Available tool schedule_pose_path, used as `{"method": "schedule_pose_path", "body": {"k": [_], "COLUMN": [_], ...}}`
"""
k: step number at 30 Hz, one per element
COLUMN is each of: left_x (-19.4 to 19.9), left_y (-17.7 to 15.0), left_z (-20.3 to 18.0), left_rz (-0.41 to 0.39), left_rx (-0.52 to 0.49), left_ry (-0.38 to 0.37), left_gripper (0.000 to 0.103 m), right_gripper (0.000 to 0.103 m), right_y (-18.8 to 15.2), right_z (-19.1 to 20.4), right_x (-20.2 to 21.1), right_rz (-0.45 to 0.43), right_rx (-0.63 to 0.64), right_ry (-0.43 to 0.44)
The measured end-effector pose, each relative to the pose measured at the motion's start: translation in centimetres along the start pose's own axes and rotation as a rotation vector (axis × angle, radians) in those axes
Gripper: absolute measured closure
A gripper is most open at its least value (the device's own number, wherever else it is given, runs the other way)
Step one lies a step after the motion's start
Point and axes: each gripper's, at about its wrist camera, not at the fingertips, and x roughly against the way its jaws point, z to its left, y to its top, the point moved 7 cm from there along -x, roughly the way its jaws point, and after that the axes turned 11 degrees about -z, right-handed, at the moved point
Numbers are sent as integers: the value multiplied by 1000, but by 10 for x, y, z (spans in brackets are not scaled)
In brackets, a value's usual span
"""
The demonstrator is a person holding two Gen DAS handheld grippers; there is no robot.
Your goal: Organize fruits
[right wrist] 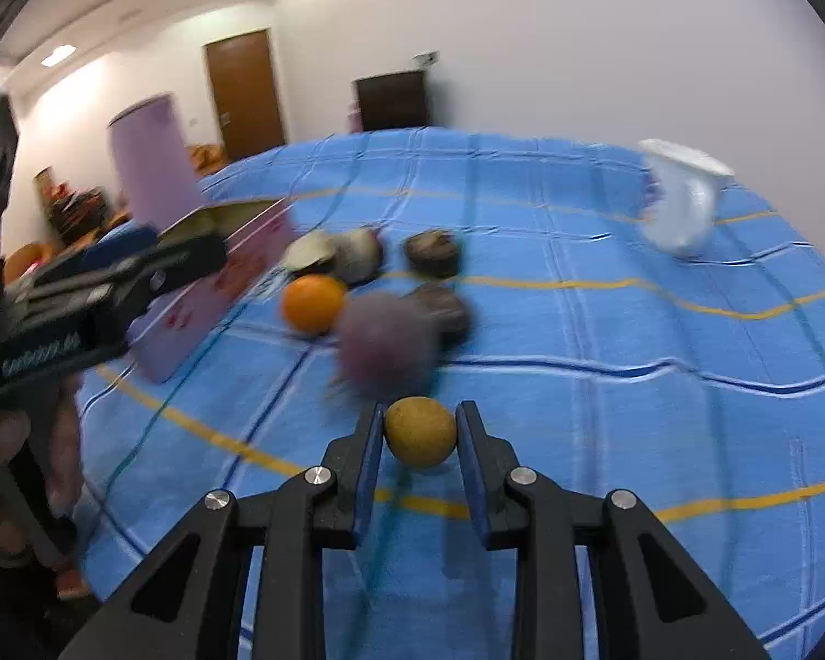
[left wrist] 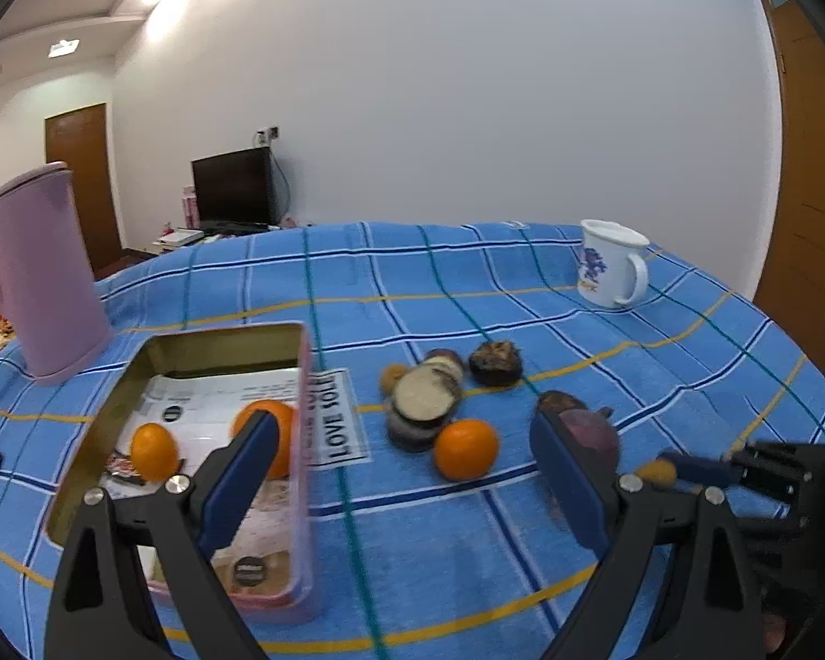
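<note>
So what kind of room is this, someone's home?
Probably a lived-in room at home: a table under a blue checked cloth, a dark monitor on a cluttered desk by the wall, a pink jug and a flowered mug.

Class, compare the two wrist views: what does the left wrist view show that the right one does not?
Only the left wrist view looks into the tin box, showing two oranges inside. Only the right wrist view shows the right gripper shut on a small yellow fruit. Both share the blue checked cloth, pink kettle, white mug and the loose orange.
</note>
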Motion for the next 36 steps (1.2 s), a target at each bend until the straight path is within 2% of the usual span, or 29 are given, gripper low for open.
{"method": "schedule_pose_path", "body": {"k": [8, 14, 15, 19, 23, 26, 36], "left_x": [-21, -37, -41, -50, -55, -56, -53], "left_y": [-4, -14, -16, -21, -27, -32, -29], "left_z": [-44, -67, -70, -79, -89, -94, -82], "left_rz": [47, 116, 137, 187, 229, 256, 235], "left_rx": [-22, -37, -39, -46, -68, -76, 0], "left_ry": [-81, -138, -148, -182, -217, -241, -239], "left_gripper": [9, 11, 16, 20, 33, 48, 49], "right_gripper": [75, 75, 75, 75, 75, 75, 75], "right_y": [30, 40, 40, 43, 41, 41, 42], "right_z": [-49, -64, -65, -67, -67, -66, -60], "right_x": [2, -10, -12, -15, -18, -18, -14], "right_rz": [-97, -99, -98, -98, -90, -84, -114], "right_rx": [-33, -45, -51, -51, -59, -54, -43], "right_ry": [-173, -228, -229, -240, -229, -219, -180]}}
